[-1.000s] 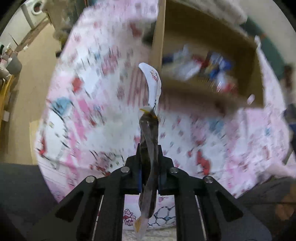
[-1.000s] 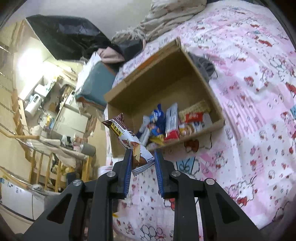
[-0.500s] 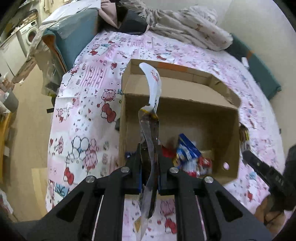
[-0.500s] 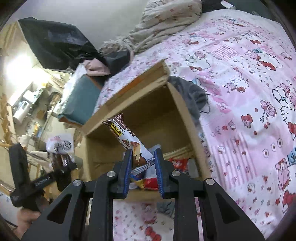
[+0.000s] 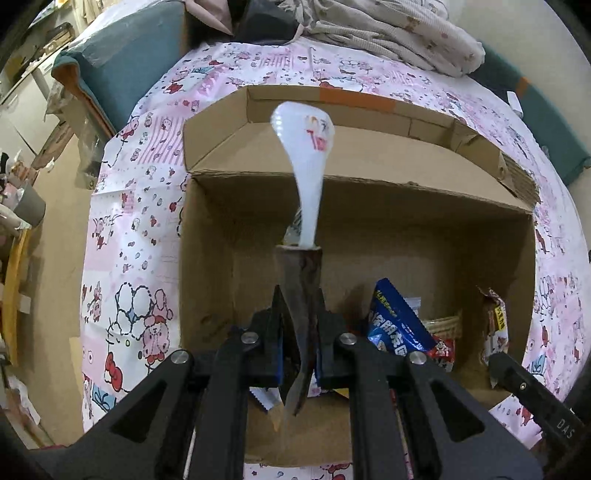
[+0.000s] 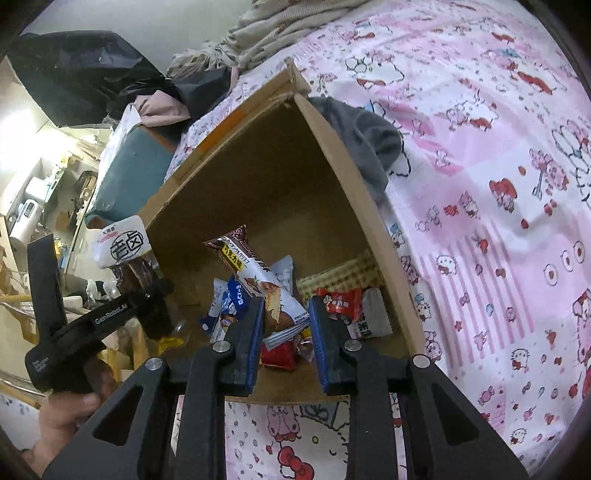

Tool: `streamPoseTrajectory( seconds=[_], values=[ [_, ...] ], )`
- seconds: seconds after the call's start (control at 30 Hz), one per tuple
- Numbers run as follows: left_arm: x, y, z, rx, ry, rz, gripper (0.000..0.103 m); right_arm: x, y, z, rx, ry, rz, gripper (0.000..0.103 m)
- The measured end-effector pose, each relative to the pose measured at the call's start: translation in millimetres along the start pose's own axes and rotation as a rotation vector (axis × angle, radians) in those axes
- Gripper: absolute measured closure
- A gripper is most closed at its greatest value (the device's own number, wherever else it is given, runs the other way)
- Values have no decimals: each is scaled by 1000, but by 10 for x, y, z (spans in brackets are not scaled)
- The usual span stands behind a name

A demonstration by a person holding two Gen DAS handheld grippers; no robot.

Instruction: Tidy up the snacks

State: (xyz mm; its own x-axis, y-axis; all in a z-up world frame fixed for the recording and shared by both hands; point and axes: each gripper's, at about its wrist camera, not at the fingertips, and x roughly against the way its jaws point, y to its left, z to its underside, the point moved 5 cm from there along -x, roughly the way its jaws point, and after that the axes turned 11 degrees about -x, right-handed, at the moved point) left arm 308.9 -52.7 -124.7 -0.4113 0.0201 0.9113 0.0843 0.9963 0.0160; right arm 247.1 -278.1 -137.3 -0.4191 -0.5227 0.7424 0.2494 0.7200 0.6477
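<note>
An open cardboard box (image 5: 369,229) lies on the pink cartoon-print bed cover, also in the right wrist view (image 6: 280,173). Several snack packets (image 6: 347,306) lie in its near right corner. My left gripper (image 5: 299,332) is shut on a dark packet with a white top (image 5: 306,166), held edge-on above the box's left half; it shows at left in the right wrist view (image 6: 122,243). My right gripper (image 6: 286,325) is shut on a brown-and-white chocolate snack packet (image 6: 258,273) above the box's near edge; that packet shows at right in the left wrist view (image 5: 495,325).
A grey cloth (image 6: 365,144) lies against the box's right wall. Crumpled bedding (image 5: 399,33) and a teal cushion (image 5: 122,62) sit beyond the box. The bed's left edge drops to the floor (image 5: 48,229). The person's hand (image 6: 62,417) holds the left gripper.
Both grippers have moved in toward the box and now hang over its open top, each still holding its packet. The box fills more of both views.
</note>
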Motion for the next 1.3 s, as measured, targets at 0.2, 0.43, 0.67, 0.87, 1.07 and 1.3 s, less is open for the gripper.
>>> streamPoseTrajectory(
  seconds=[0.2, 0.43, 0.67, 0.87, 1.07, 1.3],
  values=[
    [-3, -99, 60, -23, 49, 28, 57, 57, 74, 9, 56, -34, 55, 28],
    [371, -145, 112, -79, -26, -6, 19, 337, 238, -68, 93, -139, -9, 12],
    [899, 37, 202, -74, -171, -55, 19, 676, 426, 55, 152, -241, -34, 6],
    [1284, 222, 446, -64, -291, -102, 19, 946, 592, 340, 261, -316, -2, 3],
    [1487, 404, 936, -78, -369, -105, 19, 1057, 614, 668, 355, -375, 126, 0],
    [1660, 520, 1315, -57, -390, -20, 19, 1118, 525, 958, 322, -328, 72, 0]
  ],
)
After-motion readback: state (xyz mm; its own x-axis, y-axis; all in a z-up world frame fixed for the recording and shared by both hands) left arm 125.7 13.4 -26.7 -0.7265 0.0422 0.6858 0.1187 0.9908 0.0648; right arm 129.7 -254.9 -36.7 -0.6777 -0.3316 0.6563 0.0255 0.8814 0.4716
